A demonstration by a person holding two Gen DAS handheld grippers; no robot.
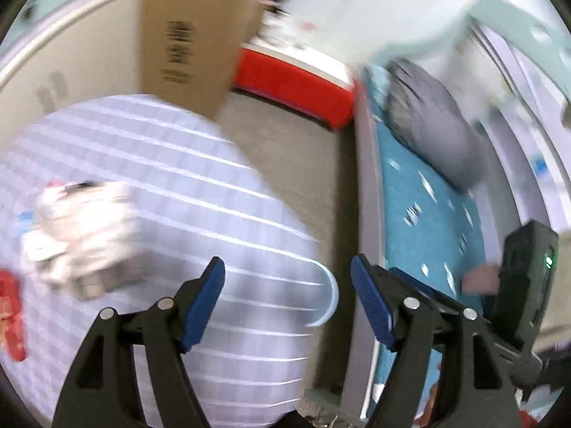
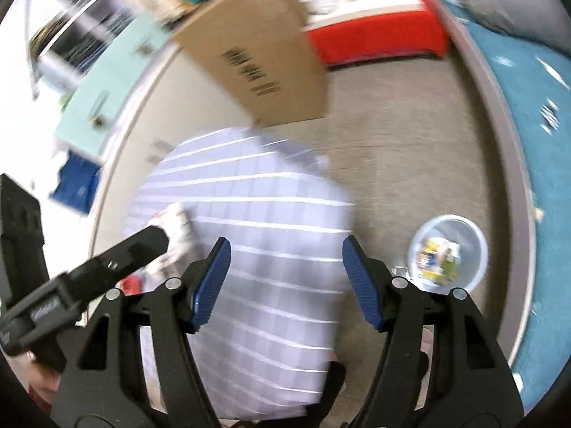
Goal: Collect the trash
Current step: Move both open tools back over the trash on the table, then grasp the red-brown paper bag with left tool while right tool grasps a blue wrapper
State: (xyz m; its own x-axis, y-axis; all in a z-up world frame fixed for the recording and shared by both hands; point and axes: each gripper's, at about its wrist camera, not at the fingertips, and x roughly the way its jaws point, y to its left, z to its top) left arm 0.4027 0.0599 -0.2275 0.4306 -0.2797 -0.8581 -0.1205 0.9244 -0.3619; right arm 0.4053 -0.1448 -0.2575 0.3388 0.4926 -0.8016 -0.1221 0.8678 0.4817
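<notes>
While both views are smeared by motion blur, the main layout is readable. The round surface covered with a pale lilac checked cloth with white stripes (image 2: pixel 249 249) serves as the landmark. On its left part lies a heap of crumpled white paper and wrapper trash (image 1: pixel 82 235), with a red packet (image 1: pixel 12 317) at the cloth's left edge; finer detail of the heap cannot be told. On the grey floor to the right of the surface stands a round translucent plastic bin (image 2: pixel 448 253), holding colourful wrappers (image 2: pixel 435 255); its rim also shows just beside the cloth's edge in the left wrist view.

The left gripper (image 1: pixel 287 303) hangs above the right edge of the surface, its blue-padded jaws spread wide with nothing between them. The right gripper (image 2: pixel 285 278) hangs above the middle of the cloth, jaws likewise wide and empty.

Behind the surface, a tall brown cardboard box with black print (image 1: pixel 192 39) stands on the floor. Further back sits a red padded bench (image 2: pixel 378 44). To the right of the surface, beyond the floor strip, lies a teal patterned rug (image 1: pixel 424 210), with a grey cushion (image 1: pixel 428 121) on it.
</notes>
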